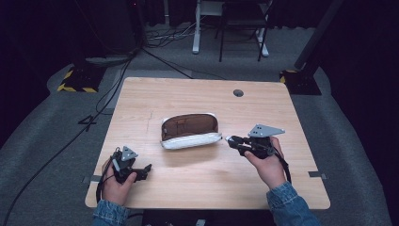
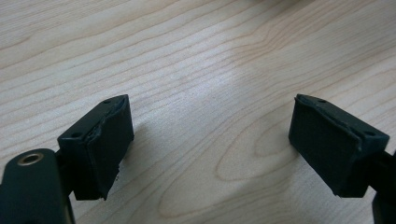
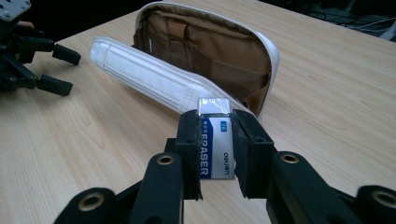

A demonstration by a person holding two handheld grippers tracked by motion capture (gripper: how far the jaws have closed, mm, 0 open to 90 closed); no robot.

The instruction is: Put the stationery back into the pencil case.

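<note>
The right gripper has its two black jaws clamped on a small white-and-blue rectangular eraser in a paper sleeve, held upright between the pads above the light wooden table. Just beyond its tips lies an open white fabric pencil pouch with a brown lining, its flap folded down toward the gripper. Farther off, past the pouch's other end, the left gripper rests low over the tabletop, jaws spread wide with nothing between them.
</note>
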